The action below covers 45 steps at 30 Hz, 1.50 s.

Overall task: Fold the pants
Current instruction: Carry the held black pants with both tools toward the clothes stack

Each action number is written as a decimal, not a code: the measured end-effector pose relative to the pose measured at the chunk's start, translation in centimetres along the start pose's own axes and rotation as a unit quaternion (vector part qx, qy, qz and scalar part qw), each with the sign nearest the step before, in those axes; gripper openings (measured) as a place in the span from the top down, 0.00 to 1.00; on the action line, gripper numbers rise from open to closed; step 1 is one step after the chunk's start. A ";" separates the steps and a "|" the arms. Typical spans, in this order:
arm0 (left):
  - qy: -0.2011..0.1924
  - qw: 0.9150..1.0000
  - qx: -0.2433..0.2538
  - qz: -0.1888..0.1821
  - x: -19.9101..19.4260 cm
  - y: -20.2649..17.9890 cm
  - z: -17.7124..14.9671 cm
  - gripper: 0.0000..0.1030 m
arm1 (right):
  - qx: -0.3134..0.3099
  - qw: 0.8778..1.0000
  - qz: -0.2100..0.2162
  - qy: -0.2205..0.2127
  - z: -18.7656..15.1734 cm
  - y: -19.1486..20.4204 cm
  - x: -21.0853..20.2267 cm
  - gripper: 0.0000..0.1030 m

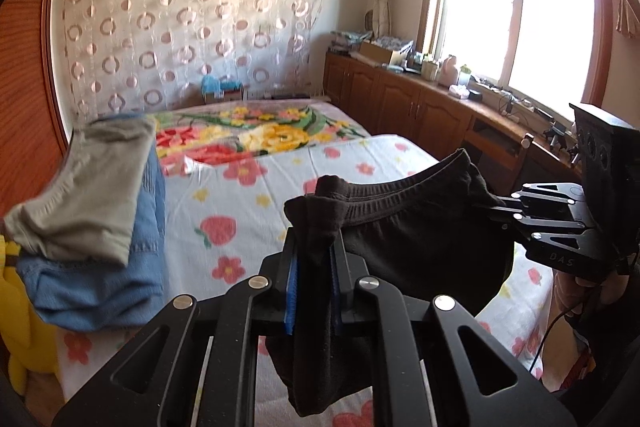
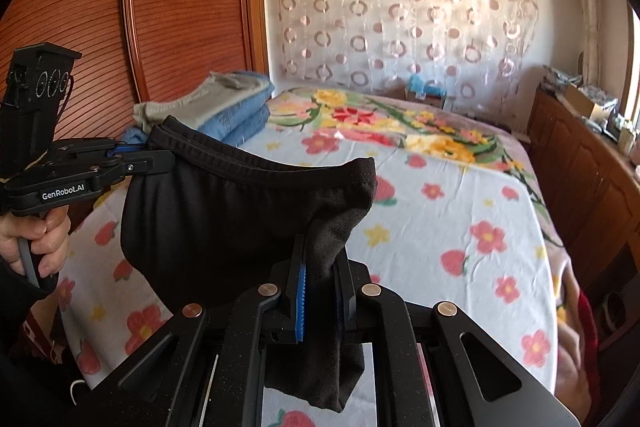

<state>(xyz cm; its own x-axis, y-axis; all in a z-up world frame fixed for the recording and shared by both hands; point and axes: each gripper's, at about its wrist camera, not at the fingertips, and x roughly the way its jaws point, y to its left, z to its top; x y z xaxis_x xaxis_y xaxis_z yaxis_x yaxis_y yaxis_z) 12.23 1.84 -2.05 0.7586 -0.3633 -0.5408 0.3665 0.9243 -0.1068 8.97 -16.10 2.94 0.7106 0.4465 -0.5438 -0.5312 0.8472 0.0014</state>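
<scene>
Black pants [image 1: 420, 235] hang in the air above the bed, held by the elastic waistband at both ends. My left gripper [image 1: 314, 247] is shut on one end of the waistband; it also shows in the right wrist view [image 2: 154, 157]. My right gripper [image 2: 322, 267] is shut on the other end; it also shows in the left wrist view [image 1: 496, 209]. The waistband sags between them, and the fabric [image 2: 208, 227] hangs down below. The legs are hidden below the frames.
A bed [image 1: 360, 155] with a flowered sheet lies under the pants. A stack of folded grey and blue clothes [image 1: 92, 211] sits on its left side, also seen in the right wrist view [image 2: 224, 107]. Wooden cabinets [image 1: 400, 99] with clutter run along the right under the window.
</scene>
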 end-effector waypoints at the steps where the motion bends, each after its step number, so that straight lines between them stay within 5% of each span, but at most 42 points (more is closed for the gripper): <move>1: -0.003 1.000 0.001 0.000 -0.1 -0.1 0.1 0.86 | -0.001 1.000 -0.002 -0.003 0.1 0.1 -0.1 0.90; 24: -0.069 0.997 0.016 0.023 -3.9 0.5 4.1 0.87 | -0.031 0.998 -0.006 -0.062 1.1 1.0 -2.3 0.90; 45: -0.070 0.994 -0.028 0.084 -4.9 6.9 4.0 0.87 | -0.076 0.994 0.054 -0.056 4.5 -0.3 3.6 0.90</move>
<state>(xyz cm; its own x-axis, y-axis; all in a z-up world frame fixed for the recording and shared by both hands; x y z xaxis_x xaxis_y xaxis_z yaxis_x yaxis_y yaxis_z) 13.20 9.51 3.14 0.8755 -0.2117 -0.4344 0.2001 0.9771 -0.0728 13.78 -13.50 4.73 0.6879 0.5693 -0.4502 -0.6649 0.7430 -0.0764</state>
